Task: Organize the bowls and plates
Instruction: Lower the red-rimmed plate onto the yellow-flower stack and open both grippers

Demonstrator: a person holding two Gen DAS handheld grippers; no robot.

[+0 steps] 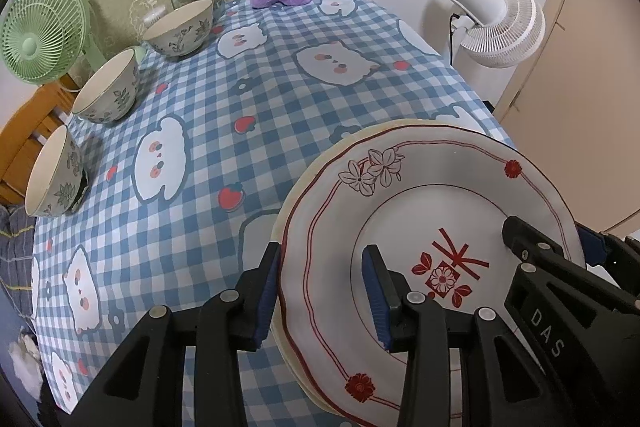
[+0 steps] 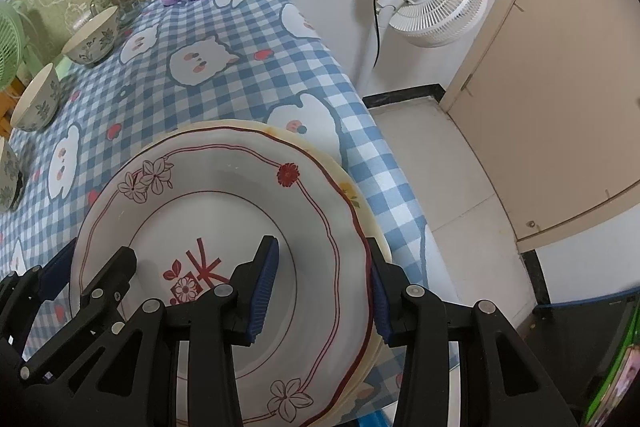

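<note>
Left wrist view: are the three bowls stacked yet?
No. The three bowls stand apart in a row along the table's left edge.

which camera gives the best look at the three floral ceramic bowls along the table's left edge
The left wrist view: all three floral ceramic bowls show whole. The right wrist view shows them smaller at its left edge, with the nearest bowl cut off.
</note>
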